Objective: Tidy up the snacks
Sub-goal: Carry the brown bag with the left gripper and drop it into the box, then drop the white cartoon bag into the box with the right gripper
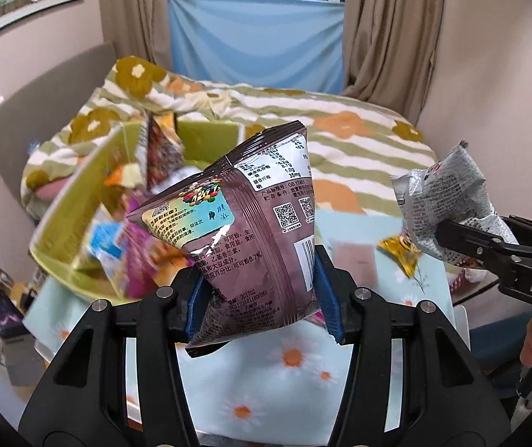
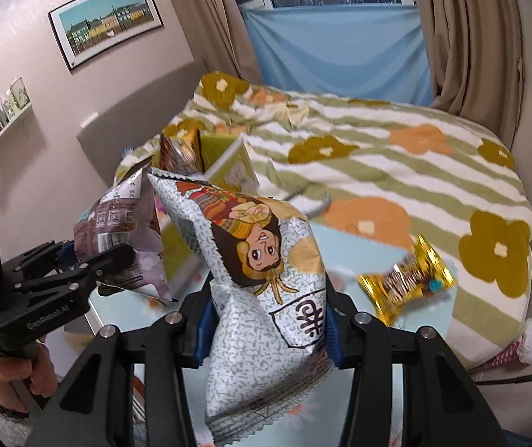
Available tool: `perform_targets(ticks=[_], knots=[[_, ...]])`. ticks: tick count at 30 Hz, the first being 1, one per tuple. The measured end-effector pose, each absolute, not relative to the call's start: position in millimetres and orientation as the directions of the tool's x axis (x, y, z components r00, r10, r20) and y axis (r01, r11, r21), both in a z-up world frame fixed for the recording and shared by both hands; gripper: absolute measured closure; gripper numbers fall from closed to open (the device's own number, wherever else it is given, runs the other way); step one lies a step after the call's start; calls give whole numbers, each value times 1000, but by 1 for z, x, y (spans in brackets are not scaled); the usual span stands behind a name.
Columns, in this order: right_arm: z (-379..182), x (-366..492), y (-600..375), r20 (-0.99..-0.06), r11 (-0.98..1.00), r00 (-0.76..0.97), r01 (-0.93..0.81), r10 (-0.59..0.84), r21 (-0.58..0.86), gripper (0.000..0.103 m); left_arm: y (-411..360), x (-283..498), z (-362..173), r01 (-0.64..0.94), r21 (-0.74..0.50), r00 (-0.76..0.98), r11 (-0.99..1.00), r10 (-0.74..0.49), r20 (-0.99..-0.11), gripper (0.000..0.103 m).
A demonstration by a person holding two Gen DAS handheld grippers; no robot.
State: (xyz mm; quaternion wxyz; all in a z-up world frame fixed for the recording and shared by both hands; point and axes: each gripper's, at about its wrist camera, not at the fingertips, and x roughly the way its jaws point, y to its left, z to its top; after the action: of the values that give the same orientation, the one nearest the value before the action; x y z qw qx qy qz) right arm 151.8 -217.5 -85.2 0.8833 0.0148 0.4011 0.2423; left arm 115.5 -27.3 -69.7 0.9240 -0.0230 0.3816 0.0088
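left wrist view: my left gripper point(image 1: 262, 290) is clamped on a brown snack bag point(image 1: 251, 219), its blue pads point(image 1: 327, 298) pressing the bag's lower half from both sides. the bag is held up off the table point(image 1: 292, 368), back side toward me, with qr codes and a barcode showing. just behind it to the left sits the green box point(image 1: 79, 201), tilted in this view and blurred, with several colourful packets inside; one dark pointed packet point(image 1: 159, 152) sticks up from it. off to the right i see my right gripper point(image 1: 459, 242) pinching a crumpled silver snack bag point(image 1: 448, 197), also in the air. below that bag a gold candy wrapper point(image 1: 403, 253) lies on the daisy-print tablecloth.

in the right wrist view the right gripper point(image 2: 266, 329) grasps the silver snack bag point(image 2: 262, 279) around its middle; the printed cartoon face hangs upside down toward me. the left gripper point(image 2: 113, 260) shows at the left, its fingers closed on the brown snack bag point(image 2: 116, 223), which is near the green box point(image 2: 228, 164). the gold candy wrapper point(image 2: 407, 279) rests on the table point(image 2: 362, 246) to the right of the silver bag, apart from it. behind everything is a bed with a striped floral blanket point(image 2: 396, 160).
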Motion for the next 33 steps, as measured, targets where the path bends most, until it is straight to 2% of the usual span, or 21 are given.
perform_targets(ticks=[10, 22, 23, 25, 26, 33], knots=[[-56, 185, -115, -668, 872, 576, -419, 471, 254, 59, 71, 160, -46, -36, -15, 699, 999, 14, -715, 55], [-68, 234, -13, -683, 879, 558, -356, 471, 316, 59, 177, 231, -77, 8, 8, 602, 1000, 2, -798, 54], [-71, 236, -9, -687, 883, 557, -345, 466, 320, 59, 180, 236, -81, 20, 3, 590, 1000, -9, -807, 49], [-77, 240, -2, -700, 889, 550, -322, 455, 325, 59, 185, 242, -89, 42, 0, 575, 999, -24, -818, 20], [-79, 241, 1, -705, 891, 547, -317, 452, 325, 59, 187, 242, -90, 39, 8, 581, 999, -16, -813, 0], [-91, 239, 8, -741, 911, 532, -275, 410, 307, 59, 194, 231, -95, 57, -18, 573, 998, -48, -818, 0]])
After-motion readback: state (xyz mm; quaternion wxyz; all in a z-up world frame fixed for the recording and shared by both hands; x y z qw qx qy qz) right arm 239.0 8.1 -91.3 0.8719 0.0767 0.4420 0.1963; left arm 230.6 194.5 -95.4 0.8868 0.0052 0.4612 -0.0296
